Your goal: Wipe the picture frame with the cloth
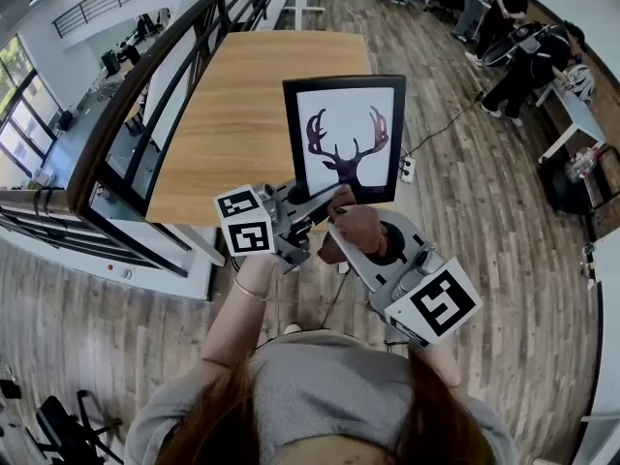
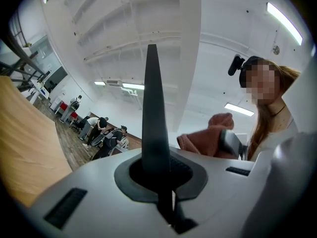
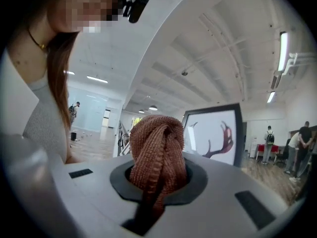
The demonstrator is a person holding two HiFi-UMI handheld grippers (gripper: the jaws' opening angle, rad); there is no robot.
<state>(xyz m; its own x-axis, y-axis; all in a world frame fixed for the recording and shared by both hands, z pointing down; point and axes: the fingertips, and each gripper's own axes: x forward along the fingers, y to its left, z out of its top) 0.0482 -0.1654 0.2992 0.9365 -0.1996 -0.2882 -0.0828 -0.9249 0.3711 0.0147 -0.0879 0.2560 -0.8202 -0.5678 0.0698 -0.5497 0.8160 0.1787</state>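
Here — cloth (image 3: 157, 152) before frame (image 3: 214, 133); table (image 1: 232, 114) beyond
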